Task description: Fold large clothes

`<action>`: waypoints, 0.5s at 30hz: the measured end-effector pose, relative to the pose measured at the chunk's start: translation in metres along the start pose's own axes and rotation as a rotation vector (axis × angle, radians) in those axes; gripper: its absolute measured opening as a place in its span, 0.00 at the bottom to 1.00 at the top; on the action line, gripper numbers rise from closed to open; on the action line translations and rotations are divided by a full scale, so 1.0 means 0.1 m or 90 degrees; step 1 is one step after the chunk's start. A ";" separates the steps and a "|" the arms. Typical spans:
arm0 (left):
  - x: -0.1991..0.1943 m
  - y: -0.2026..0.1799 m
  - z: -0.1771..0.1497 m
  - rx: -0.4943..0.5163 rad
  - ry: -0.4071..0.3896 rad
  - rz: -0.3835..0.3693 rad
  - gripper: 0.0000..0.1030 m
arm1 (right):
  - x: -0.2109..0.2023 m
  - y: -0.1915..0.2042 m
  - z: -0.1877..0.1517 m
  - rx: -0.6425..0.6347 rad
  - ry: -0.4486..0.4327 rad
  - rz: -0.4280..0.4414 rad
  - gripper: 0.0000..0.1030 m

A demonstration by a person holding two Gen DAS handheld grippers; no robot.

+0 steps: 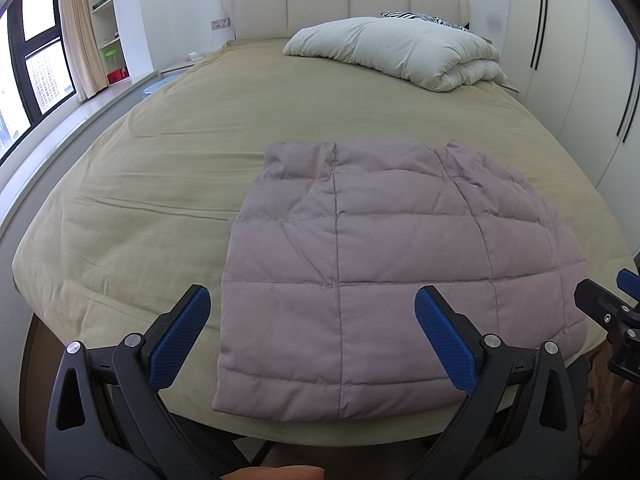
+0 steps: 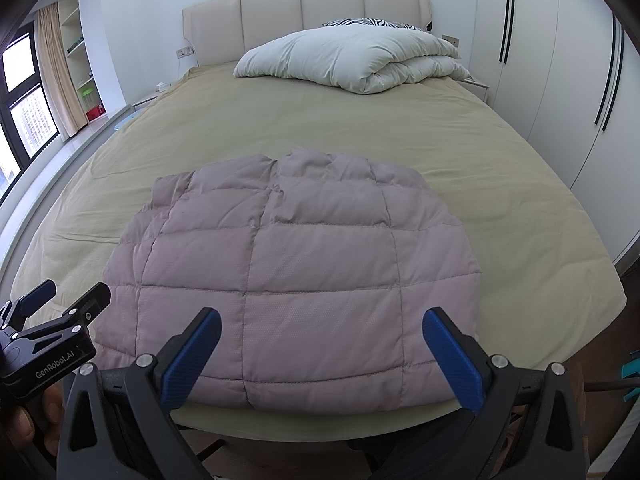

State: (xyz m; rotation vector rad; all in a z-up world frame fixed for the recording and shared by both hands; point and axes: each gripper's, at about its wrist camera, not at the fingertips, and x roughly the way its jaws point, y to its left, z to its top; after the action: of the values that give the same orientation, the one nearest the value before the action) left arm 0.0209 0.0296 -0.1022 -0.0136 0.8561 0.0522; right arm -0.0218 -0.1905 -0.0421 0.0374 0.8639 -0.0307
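Note:
A mauve quilted down garment (image 1: 376, 264) lies folded into a flat rectangle near the foot edge of the bed, also filling the middle of the right wrist view (image 2: 296, 280). My left gripper (image 1: 312, 300) hovers open just in front of its near edge, nothing between the blue pads (image 1: 180, 340). My right gripper (image 2: 320, 320) is likewise open above the near edge, empty. The right gripper shows at the far right of the left view (image 1: 612, 304); the left gripper appears at the far left of the right view (image 2: 56, 312).
The bed has a tan cover (image 1: 168, 168) and a cream padded headboard (image 1: 344, 4). A folded white duvet (image 1: 400, 52) and a zebra pillow (image 2: 372, 23) lie at the head. White wardrobe doors (image 2: 560, 60) stand to the right, a window (image 1: 36, 72) and shelves to the left.

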 end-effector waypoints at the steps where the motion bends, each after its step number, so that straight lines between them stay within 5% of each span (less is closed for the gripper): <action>1: 0.00 0.00 0.00 0.000 0.000 0.000 1.00 | 0.00 0.00 0.00 0.000 0.000 0.000 1.00; 15: 0.01 0.02 0.01 0.002 0.003 -0.001 1.00 | 0.01 0.00 0.00 0.000 0.000 0.000 1.00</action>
State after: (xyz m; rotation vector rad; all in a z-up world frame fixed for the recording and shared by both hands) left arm 0.0219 0.0314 -0.1027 -0.0116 0.8612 0.0493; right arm -0.0213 -0.1908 -0.0425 0.0374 0.8646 -0.0306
